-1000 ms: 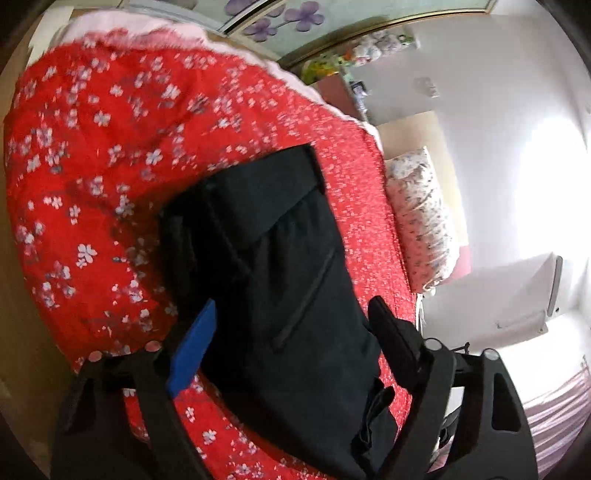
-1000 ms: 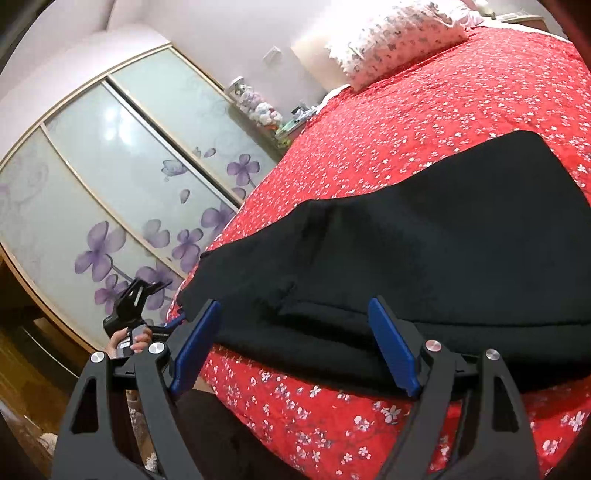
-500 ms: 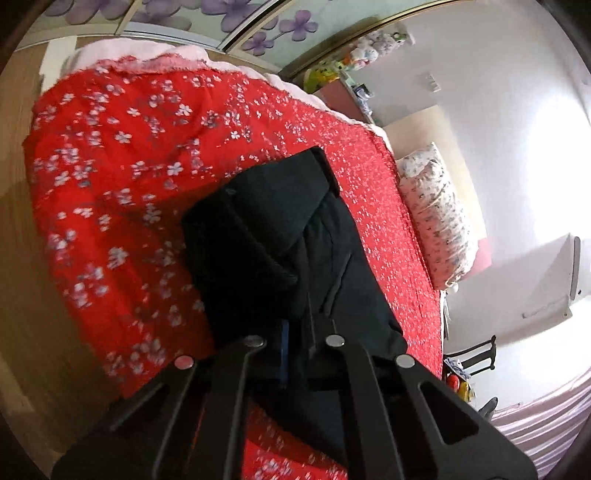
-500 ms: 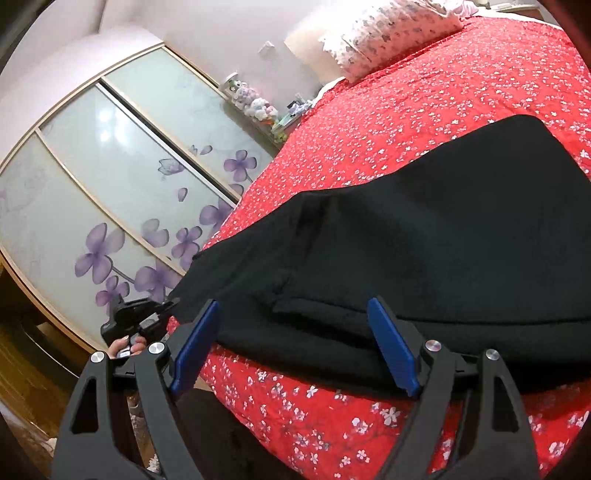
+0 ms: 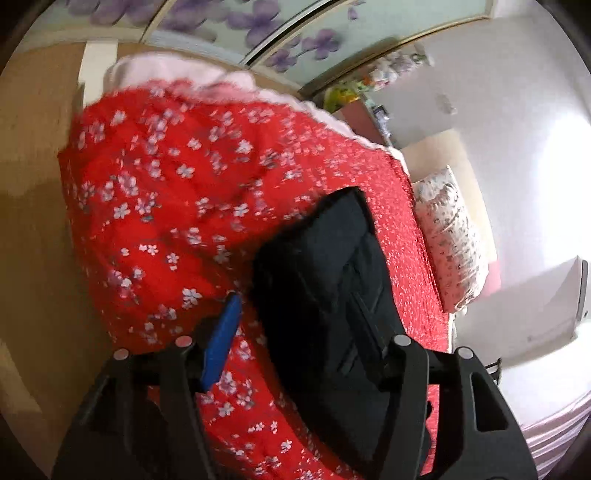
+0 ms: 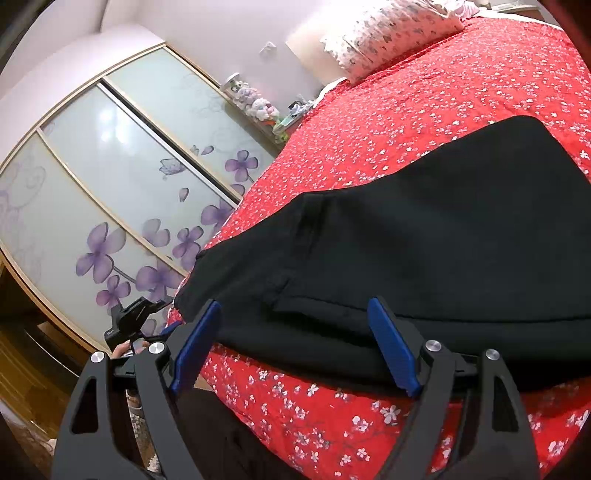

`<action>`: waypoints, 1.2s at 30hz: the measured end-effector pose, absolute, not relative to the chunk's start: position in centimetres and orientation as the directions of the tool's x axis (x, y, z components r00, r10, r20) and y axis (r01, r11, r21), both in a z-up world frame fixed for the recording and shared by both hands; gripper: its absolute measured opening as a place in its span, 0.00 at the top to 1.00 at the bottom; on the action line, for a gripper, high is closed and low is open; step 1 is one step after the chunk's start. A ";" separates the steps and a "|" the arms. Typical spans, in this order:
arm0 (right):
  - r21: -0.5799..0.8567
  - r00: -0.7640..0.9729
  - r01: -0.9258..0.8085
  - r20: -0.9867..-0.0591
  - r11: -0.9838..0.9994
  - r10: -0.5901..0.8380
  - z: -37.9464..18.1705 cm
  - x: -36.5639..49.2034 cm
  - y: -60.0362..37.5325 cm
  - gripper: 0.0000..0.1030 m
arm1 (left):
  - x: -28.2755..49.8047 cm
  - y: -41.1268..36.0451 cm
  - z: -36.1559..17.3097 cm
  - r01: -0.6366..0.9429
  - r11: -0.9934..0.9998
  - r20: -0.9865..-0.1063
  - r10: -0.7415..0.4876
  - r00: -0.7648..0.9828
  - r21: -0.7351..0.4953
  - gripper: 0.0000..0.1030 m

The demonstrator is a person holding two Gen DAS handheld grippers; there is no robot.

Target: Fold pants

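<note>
Pants point(image 5: 325, 295), black and folded, lie on the red flowered bed cover point(image 5: 166, 192). In the left wrist view, bare wooden floor point(image 5: 33, 221) fills 9 o'clock, wardrobe doors point(image 5: 258, 26) with purple flowers run along 12 o'clock, and a spotted pillow point(image 5: 454, 243) sits at 3 o'clock. The left tool point(image 5: 306, 328) has its fingers spread, empty; the pants' near edge lies between them, toward the right finger. In the right wrist view the wardrobe point(image 6: 110, 177) covers 9 to 11 o'clock and the pillow point(image 6: 391, 29) is at 1 o'clock. The right tool point(image 6: 295, 347) is spread too, gripping nothing, with the pants point(image 6: 424, 240) just ahead, filling the centre to 3 o'clock.
</note>
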State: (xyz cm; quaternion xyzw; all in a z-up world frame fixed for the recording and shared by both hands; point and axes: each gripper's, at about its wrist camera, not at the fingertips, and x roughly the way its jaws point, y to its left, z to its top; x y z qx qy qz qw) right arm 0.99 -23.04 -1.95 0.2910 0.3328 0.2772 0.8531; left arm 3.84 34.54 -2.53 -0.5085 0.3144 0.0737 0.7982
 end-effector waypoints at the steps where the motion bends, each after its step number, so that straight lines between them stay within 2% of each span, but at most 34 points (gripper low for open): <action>1: 0.680 0.623 -0.280 -0.407 0.677 0.667 -1.9 1.0 -23.0 0.19 | 4.3 34.7 -2.8 -0.443 0.458 -0.578 -0.212 0.788 -0.771 0.44; 8: 0.665 0.615 -0.282 -0.428 0.691 0.662 -2.1 1.2 -22.5 0.19 | 6.9 34.1 -2.6 -0.438 0.461 -0.586 -0.248 0.771 -0.772 0.44; 12: 0.665 0.612 -0.279 -0.433 0.693 0.662 -2.2 1.3 -22.5 0.19 | 6.9 32.9 -0.6 -0.353 0.528 -0.532 -0.235 0.813 -0.772 0.40; 16: 0.659 0.609 -0.281 -0.439 0.697 0.661 -2.2 1.5 -22.2 0.19 | 8.1 32.8 -1.6 -0.417 0.522 -0.590 -0.219 0.777 -0.744 0.39; 19: 0.650 0.609 -0.287 -0.443 0.703 0.658 -2.1 1.4 -22.0 0.19 | 9.0 32.3 -2.9 -0.433 0.500 -0.597 -0.229 0.769 -0.750 0.48; 24: 0.649 0.610 -0.287 -0.443 0.705 0.657 -2.0 1.3 -22.0 0.19 | 9.8 32.0 -3.3 -0.472 0.481 -0.612 -0.186 0.769 -0.739 0.55; 26: 0.647 0.613 -0.289 -0.441 0.706 0.655 -1.8 1.2 -22.0 0.19 | 9.8 31.7 -2.9 -0.476 0.490 -0.616 -0.170 0.769 -0.730 0.63; 31: 0.650 0.626 -0.299 -0.419 0.698 0.658 -1.4 0.7 -22.4 0.19 | 9.0 30.1 -0.1 -0.425 0.594 -0.598 -0.120 0.793 -0.683 0.75; 36: 0.672 0.664 -0.294 -0.367 0.679 0.651 -0.6 0.0 -23.8 0.19 | 8.9 27.0 4.7 -0.338 0.704 -0.556 -0.097 0.825 -0.625 0.77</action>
